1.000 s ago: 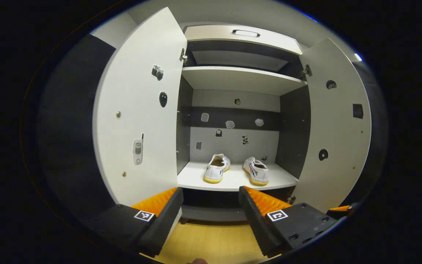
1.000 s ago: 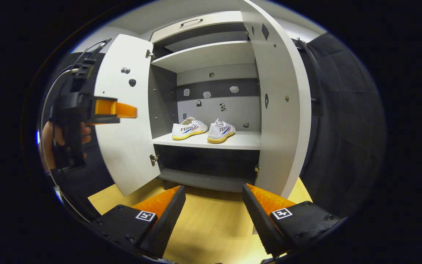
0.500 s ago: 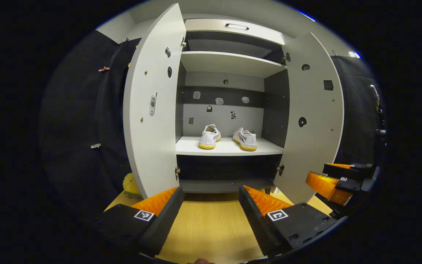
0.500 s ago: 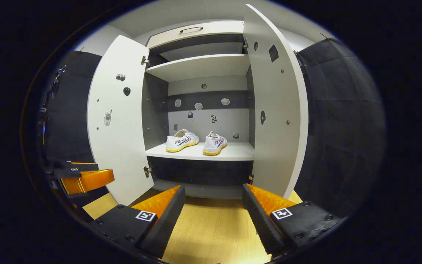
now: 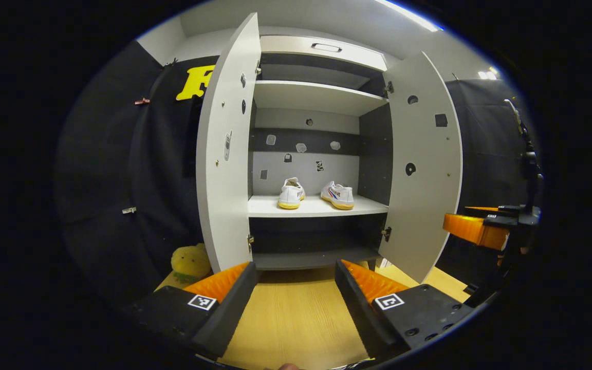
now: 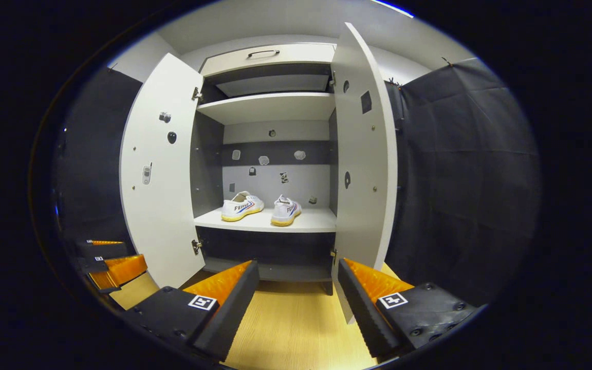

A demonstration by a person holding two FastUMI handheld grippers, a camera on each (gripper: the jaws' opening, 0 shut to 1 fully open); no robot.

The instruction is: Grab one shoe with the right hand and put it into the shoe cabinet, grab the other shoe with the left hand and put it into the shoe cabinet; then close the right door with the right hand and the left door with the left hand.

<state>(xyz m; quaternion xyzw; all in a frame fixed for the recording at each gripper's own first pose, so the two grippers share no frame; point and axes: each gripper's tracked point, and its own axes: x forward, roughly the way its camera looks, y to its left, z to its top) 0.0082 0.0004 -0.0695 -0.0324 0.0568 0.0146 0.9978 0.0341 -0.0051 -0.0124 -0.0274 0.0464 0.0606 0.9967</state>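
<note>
Two white shoes with yellow soles stand side by side on the cabinet's lower shelf (image 5: 316, 208): the left shoe (image 5: 291, 193) (image 6: 242, 206) and the right shoe (image 5: 337, 195) (image 6: 285, 210). Both cabinet doors hang open, the left door (image 5: 224, 154) (image 6: 154, 174) and the right door (image 5: 424, 159) (image 6: 363, 154). My left gripper (image 5: 296, 295) is open and empty over the wooden floor in front of the cabinet. My right gripper (image 6: 298, 295) is open and empty too, near the right door's lower edge. Each view also catches the other gripper off to the side.
A yellow plush toy (image 5: 189, 262) sits on the wooden floor (image 5: 291, 318) by the left door's foot. An upper shelf (image 5: 316, 95) and a top drawer with a handle (image 5: 327, 47) sit above the shoes. Black cloth walls flank the cabinet.
Both grippers have backed away from the cabinet, so it looks smaller and more floor shows. The shoes stay on the shelf and both doors stay open.
</note>
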